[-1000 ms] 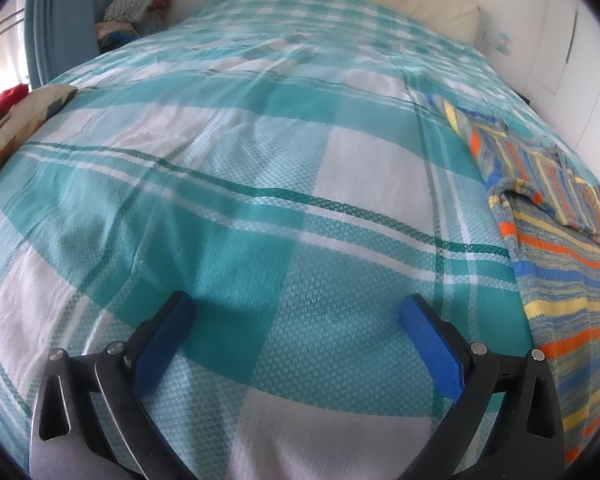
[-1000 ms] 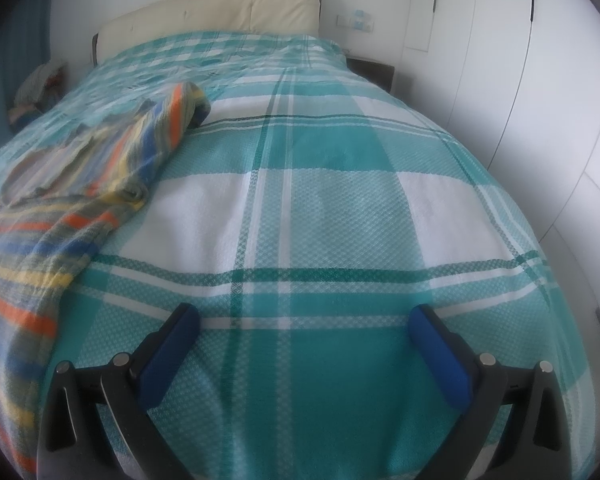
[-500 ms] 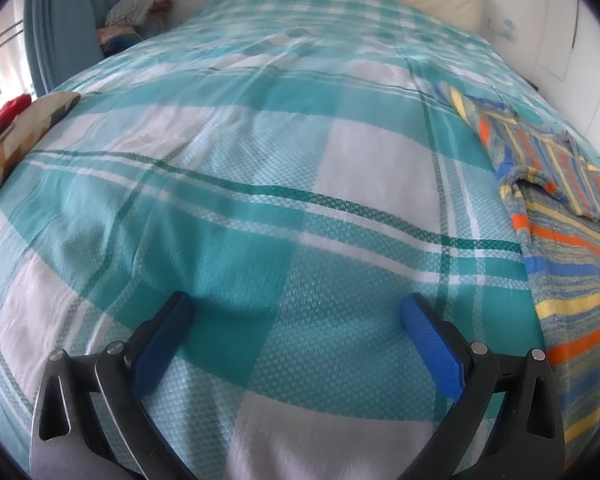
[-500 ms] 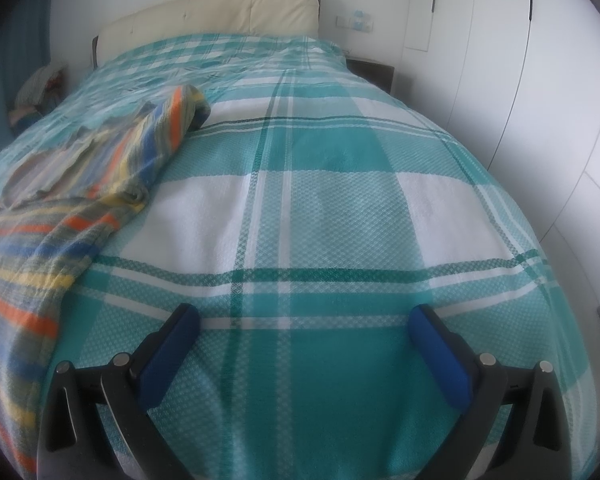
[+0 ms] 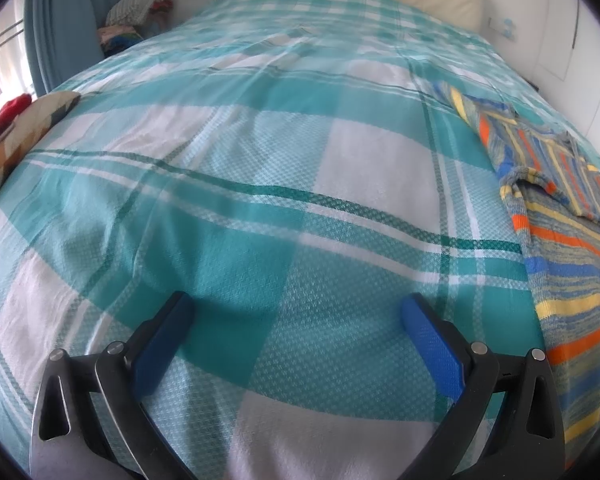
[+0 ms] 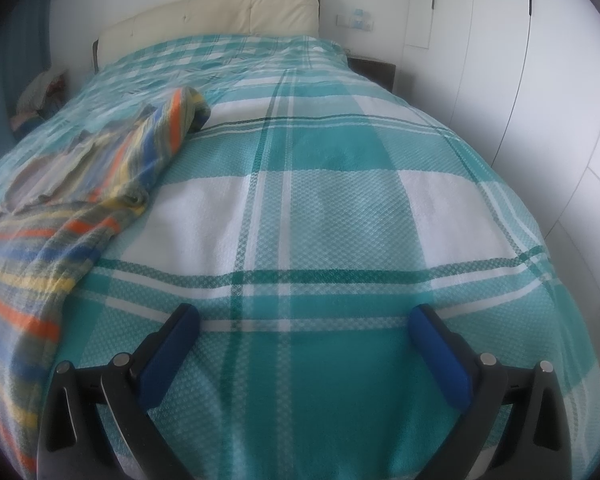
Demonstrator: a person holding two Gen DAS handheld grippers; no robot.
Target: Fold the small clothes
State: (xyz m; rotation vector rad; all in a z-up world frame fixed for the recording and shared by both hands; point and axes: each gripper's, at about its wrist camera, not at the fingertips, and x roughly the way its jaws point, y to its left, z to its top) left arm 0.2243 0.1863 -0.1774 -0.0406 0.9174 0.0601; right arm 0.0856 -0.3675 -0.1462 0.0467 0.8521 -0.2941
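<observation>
1. Our left gripper (image 5: 296,320) hangs over the bed (image 5: 260,160), jaws wide apart, nothing between them — only teal plaid cover below.
2. Our right gripper (image 6: 306,330) matches it: jaws spread, empty, above bare cover.
3. The striped knit garment (image 5: 572,248) lies on the bed between our two grippers — at the right edge of the left wrist view, at the left edge of the right wrist view (image 6: 60,208). Neither gripper touches it.
4. One sleeve looks already turned in over the body; the lower part lies flat toward us.
5. Step in hand, as we judge it: between folds, with the next grasp not yet begun.
6. Next move calls for both grippers to swing inward to the garment's near edges, pinch the knit only — not the cover beneath — and lift evenly so the fold lands square.
7. Beyond the bed: headboard (image 6: 220,16), a clothes pile (image 5: 140,12) at the far corner.
</observation>
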